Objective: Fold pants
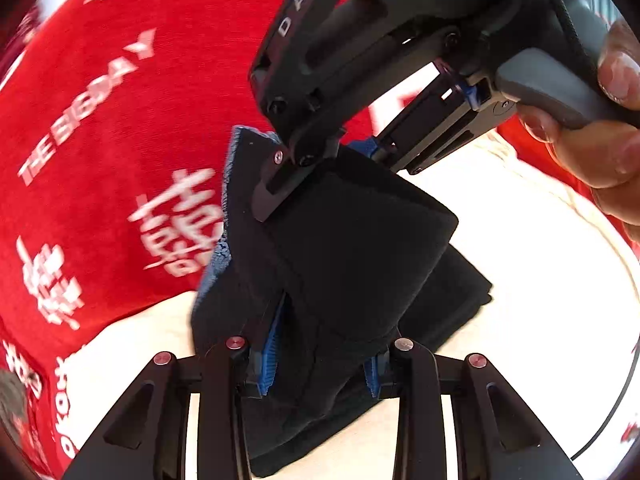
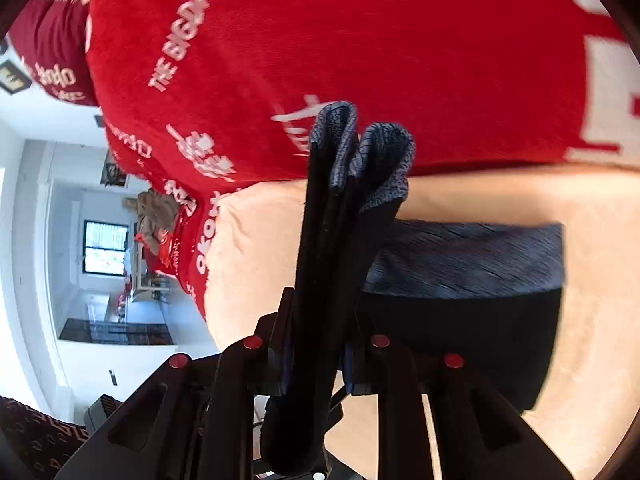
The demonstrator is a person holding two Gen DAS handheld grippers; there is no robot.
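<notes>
Pants [image 1: 352, 264], black with a blue-grey band, hang bunched above the cream surface [image 1: 532, 280], long axis running between both grippers. Left gripper [image 1: 320, 368] and right gripper [image 2: 316, 360] each clamp the fabric.

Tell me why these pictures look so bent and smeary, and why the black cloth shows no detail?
Left wrist view: the fisheye lens curves everything toward dark round corners; the white lettering on the red blanket is motion-smeared; the pale surface is blown out to near white, while the black pants sink into featureless shadow. Right wrist view: same bending; the pants edges are blurred.
</notes>
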